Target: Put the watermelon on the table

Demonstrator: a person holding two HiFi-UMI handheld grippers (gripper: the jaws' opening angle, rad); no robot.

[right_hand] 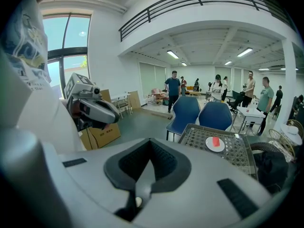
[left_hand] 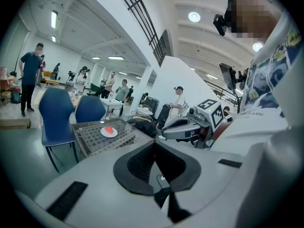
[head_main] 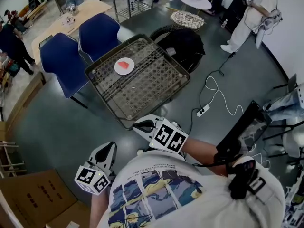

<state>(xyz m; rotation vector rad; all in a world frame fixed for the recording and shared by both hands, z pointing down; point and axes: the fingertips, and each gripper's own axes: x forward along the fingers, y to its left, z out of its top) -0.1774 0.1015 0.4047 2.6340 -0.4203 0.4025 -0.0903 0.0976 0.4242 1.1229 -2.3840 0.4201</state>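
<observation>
The watermelon slice [head_main: 125, 64] rests on a white plate [head_main: 118, 70] on the bench [head_main: 142, 91], while the left tongs [head_main: 109, 147] and right tongs [head_main: 138, 126], both closed and empty, are held clear of the bench.

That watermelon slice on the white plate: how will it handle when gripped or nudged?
The watermelon slice looks like cut flesh, so probably soft and slippery; a hard squeeze may crush it. It lies flat, so rolling seems unlikely. Pushed, the plate could slide on the smooth table top.
</observation>
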